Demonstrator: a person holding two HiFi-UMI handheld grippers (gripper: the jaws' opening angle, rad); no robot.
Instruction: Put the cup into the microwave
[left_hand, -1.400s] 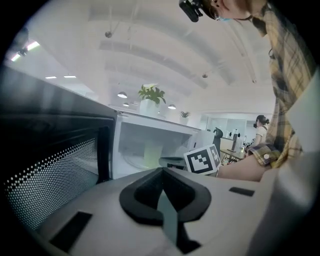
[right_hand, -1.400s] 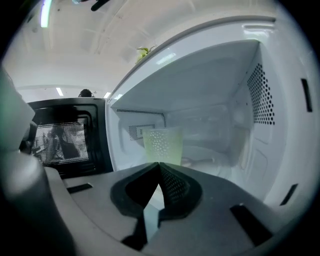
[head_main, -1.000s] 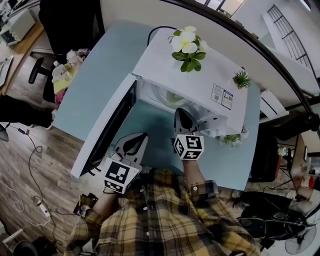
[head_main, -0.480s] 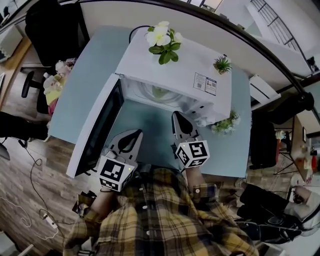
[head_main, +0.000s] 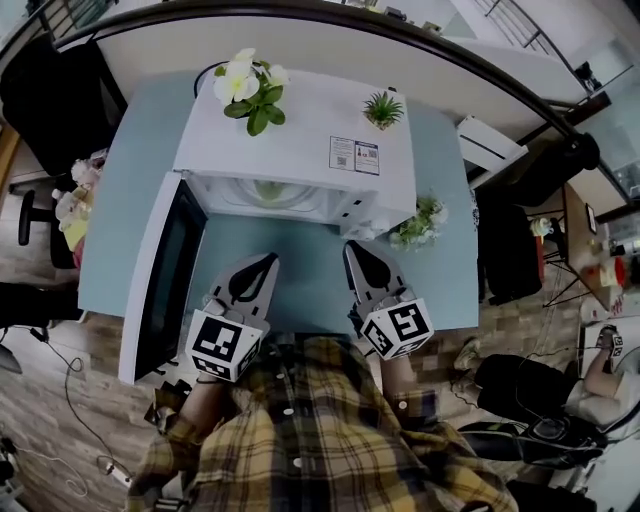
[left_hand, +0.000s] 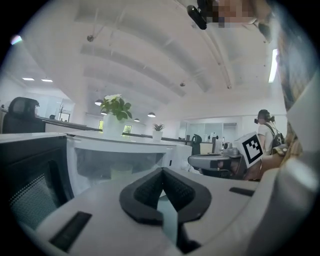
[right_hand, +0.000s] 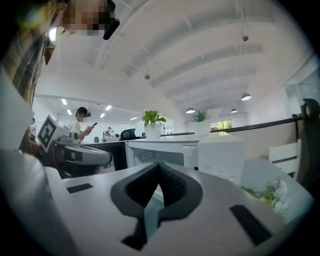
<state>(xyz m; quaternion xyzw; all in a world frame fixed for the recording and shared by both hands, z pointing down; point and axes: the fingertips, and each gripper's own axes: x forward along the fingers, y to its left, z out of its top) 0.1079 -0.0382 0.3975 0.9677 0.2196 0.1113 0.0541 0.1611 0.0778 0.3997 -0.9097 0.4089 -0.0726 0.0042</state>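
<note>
A: Where is the cup to be found?

B: The cup (head_main: 268, 190) is seen as a pale green shape inside the microwave (head_main: 300, 130). Its exact footing cannot be made out.

A: How are the tools held?

B: The left tool (head_main: 266, 262) and the right tool (head_main: 353, 250) are both closed, with nothing caught between the pads. They are held roughly level above the tabletop (head_main: 300, 275), short of the opening and apart from everything.

A: What could be spoiled from here?

B: The placing is judged done, and only the door (head_main: 160, 280) is left swung wide at the left. If it is pushed with a closed tool, a glancing contact may be lost on the smooth panel. If it is slammed, the microwave may be jolted. The cup may then be tipped inside, or the flower pot (head_main: 245, 85) and the small succulent (head_main: 384, 108) on top may be shaken off. The leafy plant (head_main: 420, 225) just beside the front right corner may be brushed if the right tool is swung outward.
</note>
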